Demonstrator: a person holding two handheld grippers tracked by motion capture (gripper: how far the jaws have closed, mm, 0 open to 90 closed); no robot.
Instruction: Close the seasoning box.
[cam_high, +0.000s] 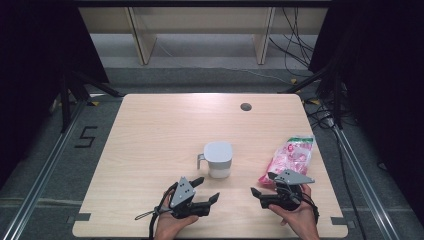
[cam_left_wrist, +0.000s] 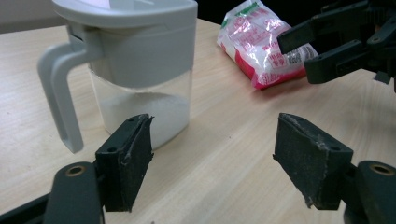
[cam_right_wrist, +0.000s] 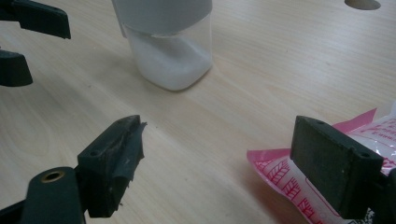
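**A:** Looking down on a pale wooden table (cam_high: 150, 130), what sits where?

**B:** A clear jug with a grey lid and handle (cam_high: 217, 159) stands upright near the middle, part-filled with white powder (sugar or salt, I cannot tell which). A pink-and-white plastic packet (cam_high: 290, 156) lies flat to the jug's right, its long axis running from the near edge away toward the far right corner.

**A:** And the grippers?

**B:** Both are held low at the near edge. The left gripper (cam_high: 207, 190) has its jaws apart and empty, aimed at the jug just ahead, whose handle is on that gripper's side. The right gripper (cam_high: 262, 183) also has its jaws spread, holding nothing; the packet's near end lies just beside its right jaw, on the table.

**A:** So which hand takes what?

**B:** By my judgement the right is nearer the packet, needing a swing to its right to straddle that end, and the left is nearer the jug. Bare table lies between them, nothing blocking; a small round hole (cam_high: 245, 106) sits far off
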